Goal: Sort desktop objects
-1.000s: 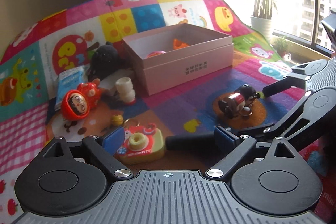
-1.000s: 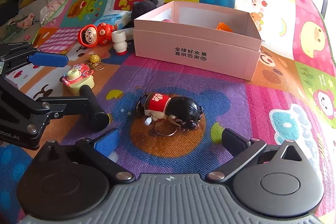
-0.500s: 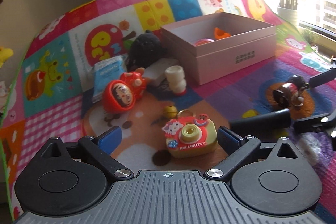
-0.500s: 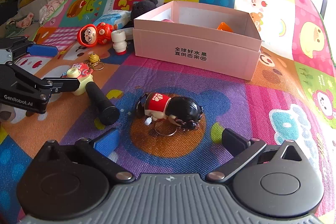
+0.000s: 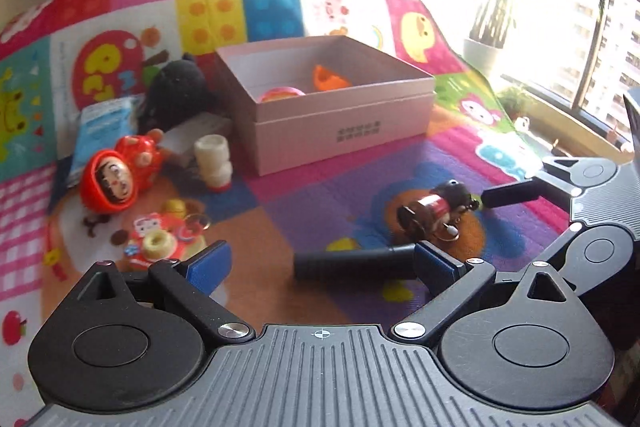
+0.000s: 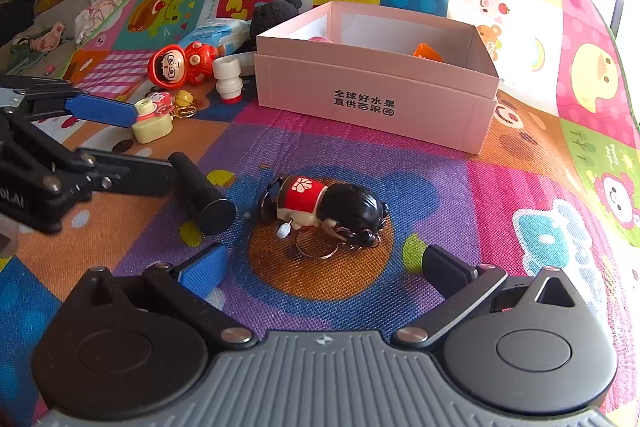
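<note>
In the left wrist view, the left gripper has its jaws spread wide with nothing pressed between the pads. A black cylinder lies on the colourful mat covering the tabletop, its far end beside the right pad and its near end out in the open gap. Just ahead of the left pad sits a small toy camera with a key ring. Farther back stand a red doll, a white bottle, a blue packet and a black plush toy. The pink box stands open behind them, with an orange piece and a pink round thing already inside.

In the right wrist view, the right gripper also has its jaws wide apart and empty, poised over a black-and-red figurine that lies on its side on the mat, well short of the box. The left gripper shows at the left edge, with the black cylinder by its lower finger and the toy camera by its upper one.

The sorting looks only partly done: most things are still loose on the mat. The step in hand seems to be lining up a pickup. For the right side, that calls for lowering the jaws around the figurine's body, closing, then carrying it to the box.
</note>
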Motion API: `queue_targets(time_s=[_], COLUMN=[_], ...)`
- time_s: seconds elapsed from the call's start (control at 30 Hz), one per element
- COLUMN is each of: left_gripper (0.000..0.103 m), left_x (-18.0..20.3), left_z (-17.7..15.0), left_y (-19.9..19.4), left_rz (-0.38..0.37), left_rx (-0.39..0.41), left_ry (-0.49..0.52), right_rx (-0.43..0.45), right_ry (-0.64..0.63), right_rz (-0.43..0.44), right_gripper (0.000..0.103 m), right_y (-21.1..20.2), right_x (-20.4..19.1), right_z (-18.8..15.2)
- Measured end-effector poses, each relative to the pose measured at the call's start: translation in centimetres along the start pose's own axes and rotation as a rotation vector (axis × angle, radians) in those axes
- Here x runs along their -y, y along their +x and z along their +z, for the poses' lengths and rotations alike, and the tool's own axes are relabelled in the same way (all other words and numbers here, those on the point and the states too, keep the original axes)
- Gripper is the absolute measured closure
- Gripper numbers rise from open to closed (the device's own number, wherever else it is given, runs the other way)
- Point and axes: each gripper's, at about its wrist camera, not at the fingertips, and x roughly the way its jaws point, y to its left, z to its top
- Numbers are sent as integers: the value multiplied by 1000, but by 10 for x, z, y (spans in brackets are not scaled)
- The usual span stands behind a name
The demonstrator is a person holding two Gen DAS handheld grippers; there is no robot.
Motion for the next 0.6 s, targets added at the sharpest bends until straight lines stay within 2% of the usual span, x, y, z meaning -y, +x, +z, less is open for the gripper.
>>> queue_targets(time_s=[0.27,0.33,0.37,0.4,0.5,0.6], left_gripper=[3,7,15,18,24,24], left_x=[5,5,4,4,6,2], left_z=[1,0,0,0,-3,-6], left_y=[19,21,22,23,21,16], left_rz=[-3,-4,-8,-16,-2,49], left_rx=[-49,-53,-56,-59,-44,-31], left_ry=[-38,-47,-54,-59,-47,-40], right_rx=[3,3,3,3,2,1], right_ry=[-11,-11,-12,-11,-12,-12], right_rz=[17,16,16,16,16,17], right_gripper=[0,0,0,0,0,0], right_y=[-2,-1,-1,-1,-1,-1], right_x=[1,0,1,0,0,1], right_z=[-2,-2,-2,-2,-2,-2])
